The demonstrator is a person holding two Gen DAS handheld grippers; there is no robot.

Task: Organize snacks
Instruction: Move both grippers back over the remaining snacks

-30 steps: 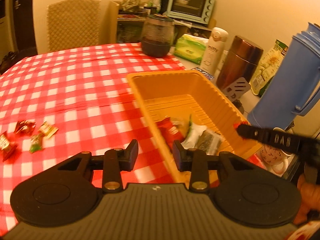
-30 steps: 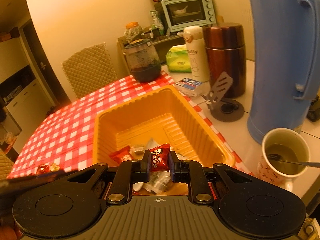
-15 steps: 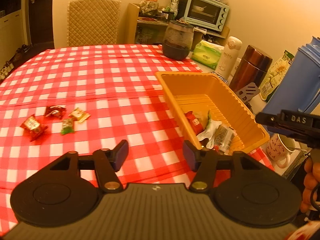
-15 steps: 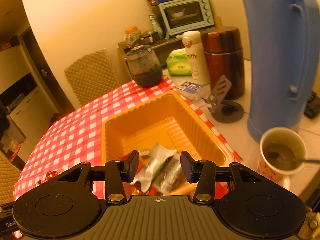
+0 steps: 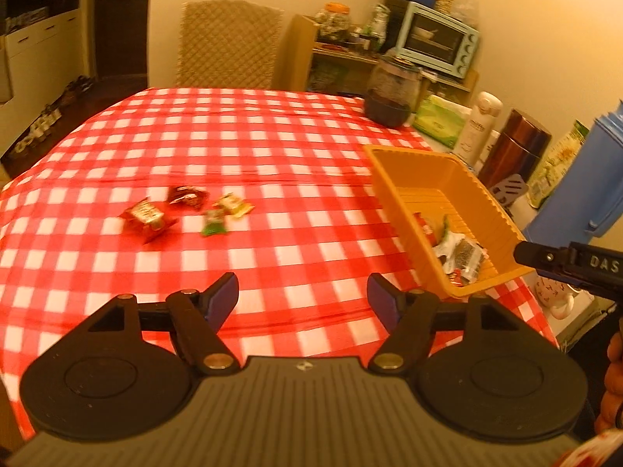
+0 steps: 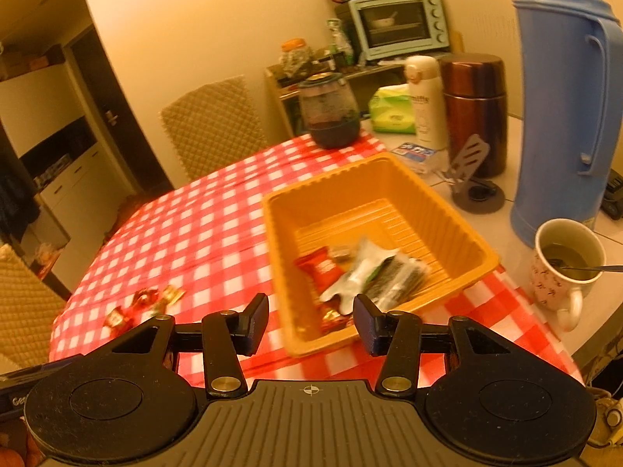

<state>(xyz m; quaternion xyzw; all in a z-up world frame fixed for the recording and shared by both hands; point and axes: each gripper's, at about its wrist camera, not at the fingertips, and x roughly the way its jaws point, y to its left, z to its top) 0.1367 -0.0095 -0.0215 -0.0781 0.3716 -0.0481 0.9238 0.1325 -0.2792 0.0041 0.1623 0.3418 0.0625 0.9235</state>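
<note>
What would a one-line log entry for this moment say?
left gripper: opening, empty | right gripper: opening, empty | orange bin: holds snack packets | loose candies: on tablecloth

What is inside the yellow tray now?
Inside the yellow tray lie a red packet, a white-green pouch, a dark clear-wrapped packet and small candies near the front wall. What lies under this overlapping pile cannot be seen.

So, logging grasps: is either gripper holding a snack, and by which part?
Nothing held: left gripper and right gripper are both opening, empty.
</note>
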